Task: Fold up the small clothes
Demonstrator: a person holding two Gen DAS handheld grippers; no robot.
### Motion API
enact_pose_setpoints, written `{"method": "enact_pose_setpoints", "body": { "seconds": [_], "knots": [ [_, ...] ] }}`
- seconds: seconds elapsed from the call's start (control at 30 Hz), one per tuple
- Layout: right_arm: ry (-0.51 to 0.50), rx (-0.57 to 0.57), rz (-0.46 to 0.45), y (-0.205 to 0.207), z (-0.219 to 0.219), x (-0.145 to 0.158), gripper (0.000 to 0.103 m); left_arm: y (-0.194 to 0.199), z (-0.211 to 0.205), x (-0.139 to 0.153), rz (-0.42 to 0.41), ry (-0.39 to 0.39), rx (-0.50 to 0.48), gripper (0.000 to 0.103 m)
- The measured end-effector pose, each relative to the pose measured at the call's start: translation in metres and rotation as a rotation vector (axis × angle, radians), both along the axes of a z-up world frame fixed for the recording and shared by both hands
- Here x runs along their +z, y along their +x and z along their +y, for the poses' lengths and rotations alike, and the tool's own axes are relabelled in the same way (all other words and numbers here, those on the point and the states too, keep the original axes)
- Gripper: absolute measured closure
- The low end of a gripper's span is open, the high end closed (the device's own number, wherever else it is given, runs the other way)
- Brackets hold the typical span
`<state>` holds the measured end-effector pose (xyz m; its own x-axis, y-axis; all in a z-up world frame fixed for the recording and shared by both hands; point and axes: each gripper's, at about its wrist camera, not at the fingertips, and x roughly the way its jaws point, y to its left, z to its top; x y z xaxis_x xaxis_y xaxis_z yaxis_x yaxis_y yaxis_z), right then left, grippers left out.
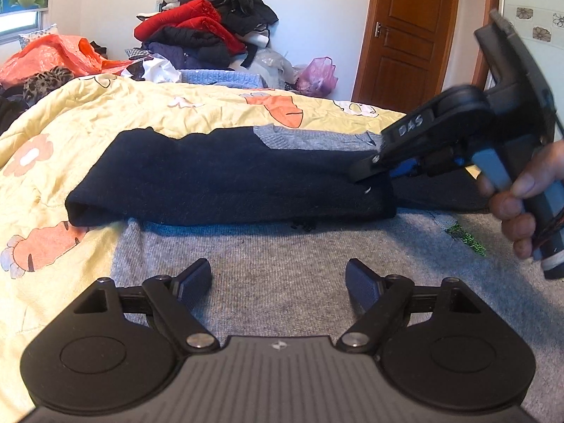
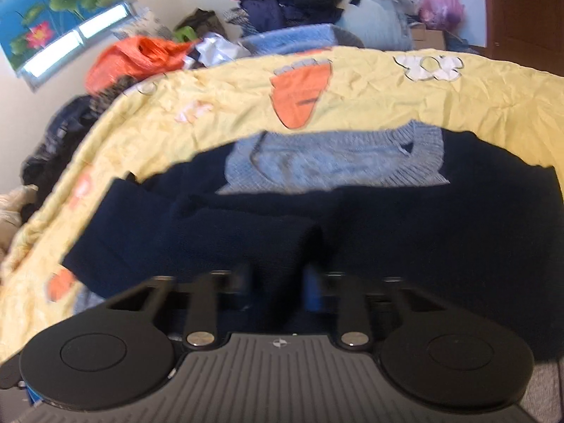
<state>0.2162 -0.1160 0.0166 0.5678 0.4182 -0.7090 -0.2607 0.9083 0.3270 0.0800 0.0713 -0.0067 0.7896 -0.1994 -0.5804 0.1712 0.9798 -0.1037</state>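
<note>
with my right claw narrowed on a bunched ridge of the navy sleeve folded across the grey sweater on the bed, i hold my left claw wide open and empty (hovering over the grey hem), then lay the sleeve flat before letting go.

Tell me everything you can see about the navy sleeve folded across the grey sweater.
The navy knit sleeve looks soft and slightly fuzzy. It lies flat, folded crosswise over the grey knit sweater body, one end reaching onto the yellow flower-print quilt. The grey ribbed collar shows beyond it. The right claw touches its end, fabric bunched between the nearly closed fingers. The left claw hovers open, clear of it.
</note>
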Motion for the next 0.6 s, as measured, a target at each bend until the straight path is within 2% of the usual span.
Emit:
{"method": "enact_pose_setpoints", "body": {
  "seconds": [0.03,0.07,0.3,0.43,0.6],
  "knots": [
    [0.005,0.002,-0.011,0.0,-0.002,0.004,0.086,0.0,0.0,0.0,0.0,0.0,0.001,0.019],
    [0.008,0.013,-0.025,0.0,-0.002,0.009,0.088,0.0,0.0,0.0,0.0,0.001,0.001,0.019],
    [-0.047,0.074,-0.118,0.001,-0.004,0.047,0.088,0.001,0.0,-0.001,0.003,0.005,0.008,0.019],
    [-0.07,0.039,-0.142,0.005,-0.031,0.059,0.088,0.001,-0.002,-0.001,0.002,0.01,0.009,0.019],
    [-0.105,-0.037,-0.134,0.012,-0.076,0.057,0.088,0.001,-0.002,-0.001,0.002,0.01,0.009,0.019]
  ]
}}
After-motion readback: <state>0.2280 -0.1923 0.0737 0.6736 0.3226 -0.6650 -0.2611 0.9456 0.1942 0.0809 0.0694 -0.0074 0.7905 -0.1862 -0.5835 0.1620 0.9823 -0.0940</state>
